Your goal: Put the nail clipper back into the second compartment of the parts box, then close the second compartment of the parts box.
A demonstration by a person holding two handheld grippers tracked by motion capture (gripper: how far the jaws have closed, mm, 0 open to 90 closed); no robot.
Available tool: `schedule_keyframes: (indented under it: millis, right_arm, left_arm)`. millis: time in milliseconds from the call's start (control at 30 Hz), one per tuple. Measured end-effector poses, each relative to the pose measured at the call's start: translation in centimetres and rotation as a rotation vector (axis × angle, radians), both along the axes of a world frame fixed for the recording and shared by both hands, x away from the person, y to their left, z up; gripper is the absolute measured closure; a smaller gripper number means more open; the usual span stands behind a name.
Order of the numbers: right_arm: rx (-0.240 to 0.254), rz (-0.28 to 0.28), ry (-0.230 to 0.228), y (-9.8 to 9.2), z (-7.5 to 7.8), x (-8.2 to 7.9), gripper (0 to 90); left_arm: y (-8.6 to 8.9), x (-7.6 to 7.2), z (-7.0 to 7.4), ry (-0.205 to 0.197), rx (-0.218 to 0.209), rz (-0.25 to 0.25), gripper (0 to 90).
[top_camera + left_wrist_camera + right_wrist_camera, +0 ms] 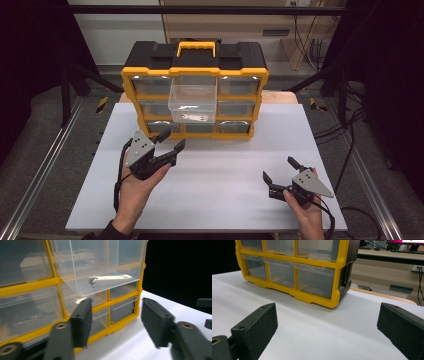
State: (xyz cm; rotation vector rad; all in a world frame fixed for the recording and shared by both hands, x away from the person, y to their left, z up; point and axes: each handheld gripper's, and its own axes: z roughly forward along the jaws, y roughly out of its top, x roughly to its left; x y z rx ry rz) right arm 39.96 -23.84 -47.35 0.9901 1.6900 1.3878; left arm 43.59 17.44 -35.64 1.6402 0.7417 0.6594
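1. Jaws on my left gripper [169, 139] are gaping wide, empty, near the pulled-out drawer [193, 103] holding a white clipper [110, 280].
2. Right gripper [280, 170] jaws are spreading wide over the surface [220, 170], gripping nothing.

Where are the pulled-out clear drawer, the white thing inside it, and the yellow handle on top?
clear drawer [192, 97], high view, front wall.
white thing [110, 280], left gripper view, its middle.
yellow handle [196, 46], high view, top bar.

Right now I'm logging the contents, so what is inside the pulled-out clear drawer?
The pulled-out drawer holds one white nail-clipper-like tool lying flat on its floor. Its back end sits inside the yellow organizer, so anything lying there stays unseen.
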Motion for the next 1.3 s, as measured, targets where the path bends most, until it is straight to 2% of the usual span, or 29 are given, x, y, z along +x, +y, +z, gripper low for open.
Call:
schedule_keyframes:
  millis: [167,300,567,733,900,1067,1300]
  right_arm:
    - [0.005,0.001,-0.003,0.0,0.0,0.0,3.3]
    - [0.005,0.001,-0.004,0.1,0.0,0.0,3.2]
    - [0.006,0.003,-0.006,0.1,0.0,0.0,3.3]
    - [0.003,0.003,-0.005,0.1,0.0,-0.1,3.3]
    - [0.002,0.005,-0.006,0.2,0.0,0.0,3.3]
    - [0.005,0.006,-0.004,0.3,-0.1,0.0,3.3]
    - [0.004,0.008,-0.007,0.3,-0.1,0.0,3.2]
  left_arm:
    - [-0.4,0.3,0.0,0.036,-0.013,-0.026,64.5]
    - [-0.9,0.4,0.3,0.034,-0.004,-0.031,76.0]
    - [-1.6,0.6,0.8,0.046,-0.02,-0.021,89.5]
    - [-2.1,0.6,1.3,0.036,-0.009,-0.008,89.8]
    - [-2.5,0.9,1.3,0.047,-0.004,-0.001,89.8]
    - [-2.6,1.3,1.2,0.067,-0.017,0.009,89.7]
    - [-3.3,1.9,1.4,0.069,-0.007,0.019,89.7]
